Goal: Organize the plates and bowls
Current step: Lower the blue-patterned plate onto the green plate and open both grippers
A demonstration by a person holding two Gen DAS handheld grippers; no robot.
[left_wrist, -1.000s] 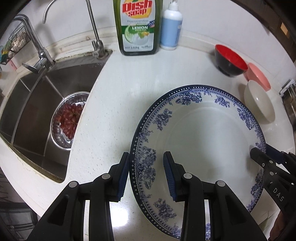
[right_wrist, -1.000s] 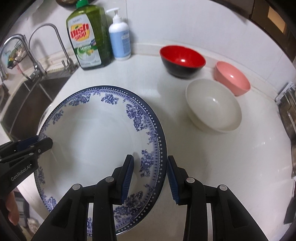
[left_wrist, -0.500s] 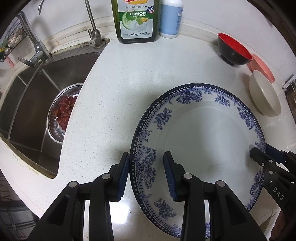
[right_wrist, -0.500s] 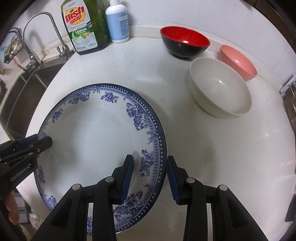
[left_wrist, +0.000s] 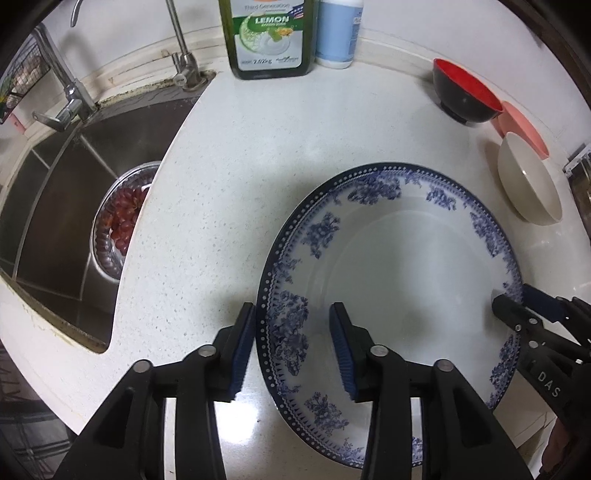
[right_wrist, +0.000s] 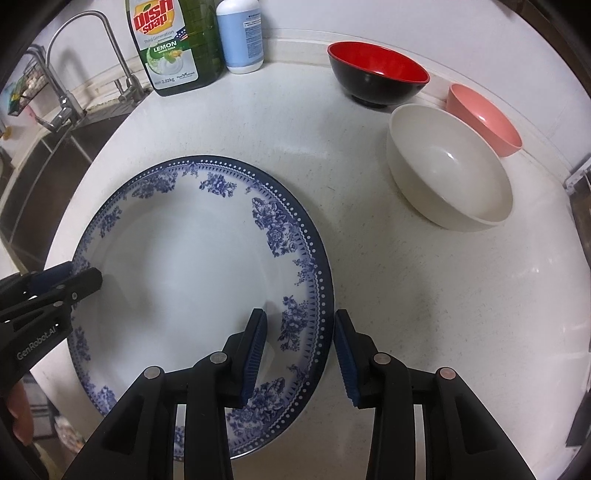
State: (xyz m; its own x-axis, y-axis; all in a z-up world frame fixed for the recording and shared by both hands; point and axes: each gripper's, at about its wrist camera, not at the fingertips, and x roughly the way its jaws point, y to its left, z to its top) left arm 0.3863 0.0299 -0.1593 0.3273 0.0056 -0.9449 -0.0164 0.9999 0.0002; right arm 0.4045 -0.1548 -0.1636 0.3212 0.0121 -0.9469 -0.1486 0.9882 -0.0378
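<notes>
A large white plate with a blue floral rim (left_wrist: 399, 266) (right_wrist: 192, 266) is held above the white counter. My left gripper (left_wrist: 291, 350) straddles its left rim, one finger outside and one over the plate. My right gripper (right_wrist: 299, 354) straddles its right rim the same way. Both jaws stand partly apart with the rim between them; whether the pads press on the rim is unclear. A red and black bowl (right_wrist: 376, 74), a pink bowl (right_wrist: 484, 118) and a cream bowl (right_wrist: 447, 166) stand on the counter at the back right.
A steel sink (left_wrist: 59, 206) with a colander of red grapes (left_wrist: 122, 218) lies to the left, with taps (left_wrist: 74, 99) behind it. A green dish soap bottle (right_wrist: 173, 44) and a blue pump bottle (right_wrist: 240, 33) stand at the back wall.
Both grippers and the plate have risen and drawn back from the wall; the bottles and bowls slid toward the top of both views. The grips on the plate look unchanged.
</notes>
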